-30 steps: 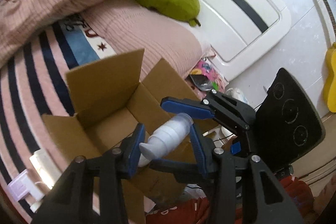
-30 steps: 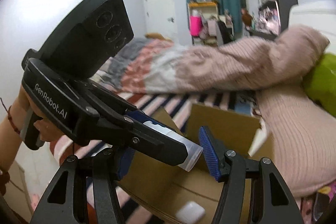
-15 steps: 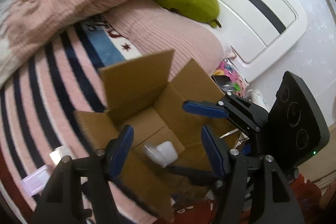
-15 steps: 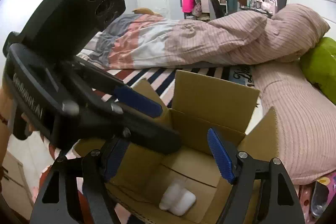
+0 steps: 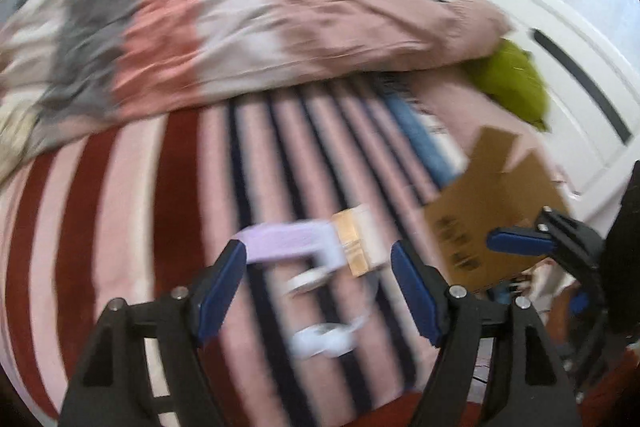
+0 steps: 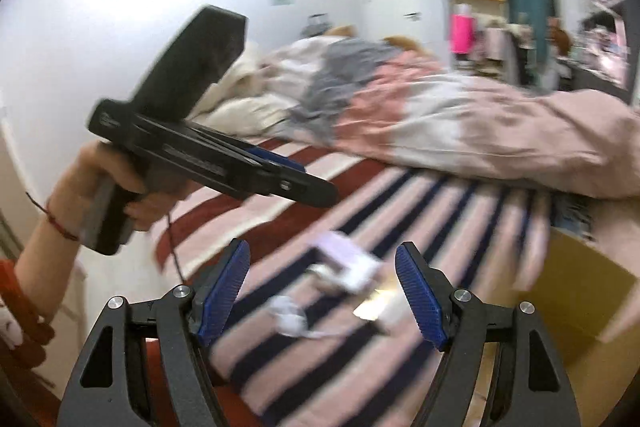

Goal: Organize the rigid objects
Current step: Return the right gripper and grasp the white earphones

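**Both grippers empty, small stuff lying on the striped bed**

Everything's pretty blurry here, so take the details loosely. On the far left of the right wrist view, a hand (image 6: 116, 187) grips the handle of the left gripper (image 5: 316, 291). Its jaws have just been opening, and they stand wide apart with nothing between the pads, only the striped bedcover (image 5: 120, 227) beneath them.

Under that gripper, going left to right: a lilac box (image 5: 292, 243) lies flat on the stripes, and just beside its right end there's a tan-and-white box (image 5: 358, 239). Nearer the camera lies some small white thing (image 5: 322, 341) and a white ring-ish piece (image 5: 308, 277), too smeared to say what they are.

The right gripper (image 6: 322, 295) has also been opening its jaws and is released, gripping nothing. The lilac box shows between its fingers, but lower, on the bed.

Further right sits the cardboard box (image 5: 492, 219), flaps up, on the bed near the white headboard (image 5: 560, 75). A rumpled pink blanket (image 5: 280, 39) lies across the back, with a green plush (image 5: 512, 83) at its right end.
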A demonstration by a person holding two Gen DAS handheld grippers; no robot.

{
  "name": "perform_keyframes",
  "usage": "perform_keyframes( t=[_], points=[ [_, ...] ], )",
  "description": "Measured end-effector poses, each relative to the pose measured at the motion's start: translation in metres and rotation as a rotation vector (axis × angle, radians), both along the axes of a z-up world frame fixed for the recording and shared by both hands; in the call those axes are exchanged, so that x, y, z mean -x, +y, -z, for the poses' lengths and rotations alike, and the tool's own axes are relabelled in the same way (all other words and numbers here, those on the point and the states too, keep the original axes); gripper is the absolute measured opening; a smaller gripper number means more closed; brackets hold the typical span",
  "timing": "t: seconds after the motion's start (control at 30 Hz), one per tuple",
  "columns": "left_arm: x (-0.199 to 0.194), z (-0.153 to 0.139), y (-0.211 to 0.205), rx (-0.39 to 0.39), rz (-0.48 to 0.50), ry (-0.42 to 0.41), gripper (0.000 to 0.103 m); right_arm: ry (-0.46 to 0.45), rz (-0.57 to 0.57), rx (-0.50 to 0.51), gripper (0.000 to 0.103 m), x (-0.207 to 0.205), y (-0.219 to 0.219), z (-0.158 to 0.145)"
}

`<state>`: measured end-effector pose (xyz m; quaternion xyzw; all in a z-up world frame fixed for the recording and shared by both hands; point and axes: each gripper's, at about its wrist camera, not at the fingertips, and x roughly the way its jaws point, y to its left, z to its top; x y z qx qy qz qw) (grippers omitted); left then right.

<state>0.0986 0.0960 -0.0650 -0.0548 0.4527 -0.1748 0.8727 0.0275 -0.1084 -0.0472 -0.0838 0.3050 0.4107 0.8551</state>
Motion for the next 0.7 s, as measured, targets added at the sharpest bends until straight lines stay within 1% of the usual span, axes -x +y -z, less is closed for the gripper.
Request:
perform_keyframes(
  t=[0.1,0.17,0.2,0.33,0.4,0.47,0.5,0.53,0.6,0.63,0.67,0.7],
  points=[
    [0.013,0.032,0.034,-0.029,-0.085,0.013,0.072,0.062,-0.053,0.011,0.073,-0.004,0.032,0.025],
    [0.019,0.050,0.046,-0.033,-0.117,0.022,0.072,0.116,-0.082,0.029,0.073,-0.007,0.050,0.048],
    [0.023,0.061,0.052,-0.033,-0.128,0.027,0.072,0.151,-0.089,0.047,0.073,-0.009,0.058,0.065],
    [0.035,0.088,0.064,-0.023,-0.141,0.044,0.072,0.242,-0.053,0.113,0.072,-0.018,0.069,0.118],
    [0.038,0.097,0.067,-0.001,-0.137,0.053,0.072,0.264,-0.029,0.144,0.071,-0.025,0.067,0.139],
    [0.040,0.102,0.066,0.012,-0.132,0.061,0.072,0.279,-0.012,0.170,0.058,-0.030,0.066,0.154],
    [0.041,0.104,0.065,0.010,-0.126,0.063,0.072,0.287,-0.009,0.181,0.055,-0.032,0.066,0.159],
    [0.042,0.105,0.064,0.006,-0.123,0.064,0.072,0.293,-0.007,0.192,0.048,-0.033,0.065,0.163],
    [0.043,0.106,0.060,0.013,-0.115,0.069,0.072,0.286,-0.009,0.210,0.043,-0.033,0.063,0.164],
    [0.043,0.106,0.058,0.023,-0.109,0.073,0.072,0.277,-0.007,0.225,0.031,-0.034,0.064,0.163],
    [0.044,0.105,0.055,0.034,-0.102,0.074,0.072,0.261,-0.003,0.249,0.027,-0.033,0.064,0.161],
    [0.044,0.102,0.051,0.044,-0.090,0.075,0.072,0.250,-0.001,0.251,0.027,-0.033,0.064,0.158]
  ],
)
